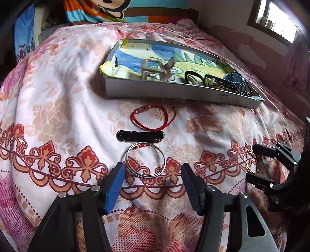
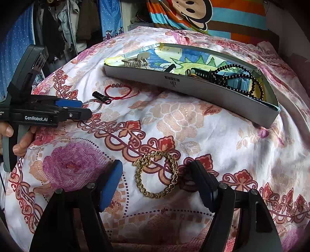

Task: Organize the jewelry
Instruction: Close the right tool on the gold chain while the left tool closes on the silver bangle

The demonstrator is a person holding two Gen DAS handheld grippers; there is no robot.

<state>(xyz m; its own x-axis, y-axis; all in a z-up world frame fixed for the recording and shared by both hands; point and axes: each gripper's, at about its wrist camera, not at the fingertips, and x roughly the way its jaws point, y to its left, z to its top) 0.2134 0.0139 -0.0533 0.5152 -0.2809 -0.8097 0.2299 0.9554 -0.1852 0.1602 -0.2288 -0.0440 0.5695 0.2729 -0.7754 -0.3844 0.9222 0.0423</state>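
Note:
A silver bangle [image 1: 126,159] lies flat on the flowered bedspread between the tips of my left gripper [image 1: 153,167]. The pads stand apart and clear of it. A gold chain bracelet [image 2: 173,164] lies between the tips of my right gripper [image 2: 157,164], also untouched. Beyond the bangle are a black hair clip [image 1: 140,135] and a red cord bracelet [image 1: 144,107]. Further back is a shallow grey box [image 1: 174,93] holding a pale claw clip [image 1: 155,67], black beads [image 2: 232,66] and other pieces. The left gripper [image 2: 85,108] also shows in the right wrist view.
The bedspread [image 2: 213,135] bulges and falls away at the sides. A cartoon monkey pillow [image 2: 193,11] lies at the head of the bed. Clothes [image 2: 58,29] hang at the left, and a window [image 1: 277,21] sits at the right. A hand [image 2: 21,143] grips the left tool.

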